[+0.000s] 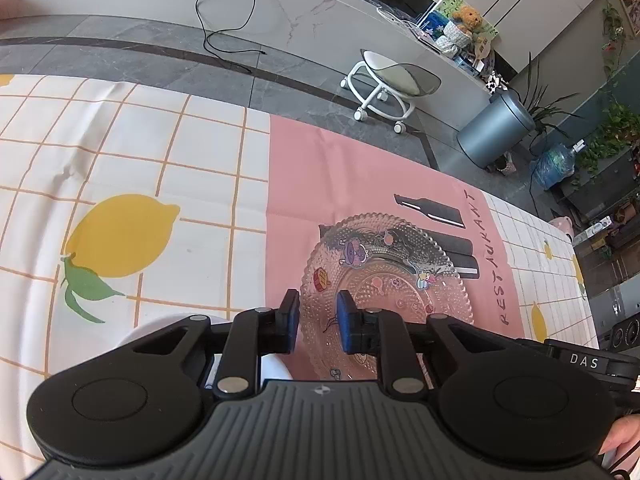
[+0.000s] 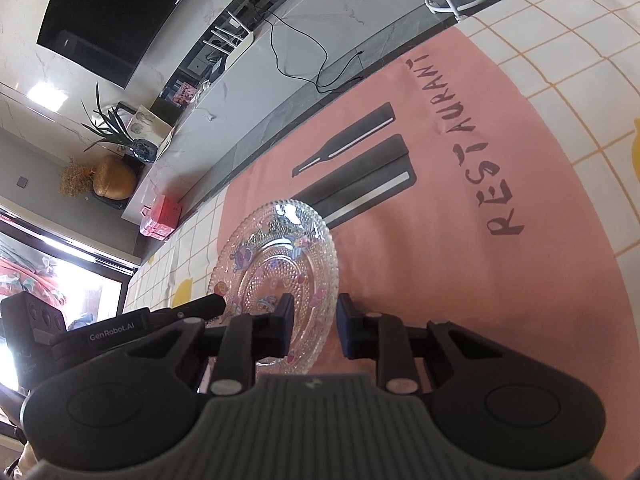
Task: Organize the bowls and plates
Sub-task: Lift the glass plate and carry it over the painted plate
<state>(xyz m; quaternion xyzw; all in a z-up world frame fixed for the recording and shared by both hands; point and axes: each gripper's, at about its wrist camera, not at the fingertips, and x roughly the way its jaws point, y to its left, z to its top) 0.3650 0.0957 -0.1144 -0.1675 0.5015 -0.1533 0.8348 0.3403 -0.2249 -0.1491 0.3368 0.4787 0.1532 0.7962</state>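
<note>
A checked cloth with lemon prints (image 1: 120, 236) covers the surface across most of the left wrist view, and a pink mat (image 2: 460, 280) printed with dark cutlery shapes and the word RESTAURANT lies on top of it, filling the centre and right of the right wrist view. A clear beaded glass plate (image 1: 384, 276) with small cartoon stickers sits on the pink mat, low in the centre of both frames. The left gripper (image 1: 318, 322) straddles the plate's near-left rim at the bottom centre of its view, its fingers drawn close with the glass edge between them; whether the pads actually press on it cannot be told. The right gripper (image 2: 314, 326) likewise brackets the plate's right rim at the bottom centre of its own view, fingers narrowed around the edge, contact unclear. A white wheeled stool (image 1: 384, 88) stands on the grey floor in the upper middle.
</note>
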